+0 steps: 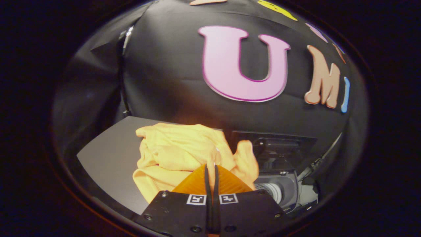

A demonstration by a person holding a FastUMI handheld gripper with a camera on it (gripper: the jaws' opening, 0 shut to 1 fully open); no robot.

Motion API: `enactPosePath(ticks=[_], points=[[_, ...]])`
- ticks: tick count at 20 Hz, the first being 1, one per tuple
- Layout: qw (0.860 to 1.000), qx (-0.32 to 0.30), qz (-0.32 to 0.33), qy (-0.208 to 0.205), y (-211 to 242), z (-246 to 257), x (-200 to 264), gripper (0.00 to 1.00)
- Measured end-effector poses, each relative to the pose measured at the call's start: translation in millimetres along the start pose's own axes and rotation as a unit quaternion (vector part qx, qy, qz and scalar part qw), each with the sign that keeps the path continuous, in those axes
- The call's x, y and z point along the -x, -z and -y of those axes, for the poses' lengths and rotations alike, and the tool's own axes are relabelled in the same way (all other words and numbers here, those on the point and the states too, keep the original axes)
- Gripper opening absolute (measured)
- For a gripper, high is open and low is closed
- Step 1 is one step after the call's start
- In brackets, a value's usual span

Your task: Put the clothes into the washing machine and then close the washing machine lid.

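Note:
A bunched yellow-orange garment [177, 151] hangs just ahead of my fingers, lifted above the grey tabletop [108, 158]. My gripper [210, 168] is shut on a fold of this cloth, the two fingers pressed almost together with fabric pinched between them. One loose end of the garment [246, 161] droops to the right of the fingertips. Beyond and right of the fingers stands the washing machine [279, 184], its dark raised lid [276, 148] upright at the back and its pale drum opening below.
The grey tabletop stretches left of the garment, ending at a front edge close to my fingers. Black booth cloth rises behind everything. A thin cable or rod [315, 164] runs at the machine's right side.

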State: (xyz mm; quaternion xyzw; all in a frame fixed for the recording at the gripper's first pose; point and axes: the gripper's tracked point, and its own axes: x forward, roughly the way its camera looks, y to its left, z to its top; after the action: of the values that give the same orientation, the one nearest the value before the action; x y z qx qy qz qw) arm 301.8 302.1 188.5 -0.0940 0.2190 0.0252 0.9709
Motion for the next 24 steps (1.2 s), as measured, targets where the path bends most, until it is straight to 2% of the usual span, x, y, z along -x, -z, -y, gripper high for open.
enactPosePath(ticks=[3,9,12,17,20,24], points=[[0.998,-0.035,-0.014,0.059,18,70,-14,0.0],[0.992,-0.062,-0.043,0.1,62,138,-46,0.02],[0.992,-0.062,-0.027,0.106,58,151,-54,0.37],[0.993,-0.053,0.012,0.101,26,151,-62,0.4],[0.992,-0.046,0.048,0.103,-10,149,-68,0.51],[0.99,-0.042,0.089,0.103,-54,150,-96,0.95]])
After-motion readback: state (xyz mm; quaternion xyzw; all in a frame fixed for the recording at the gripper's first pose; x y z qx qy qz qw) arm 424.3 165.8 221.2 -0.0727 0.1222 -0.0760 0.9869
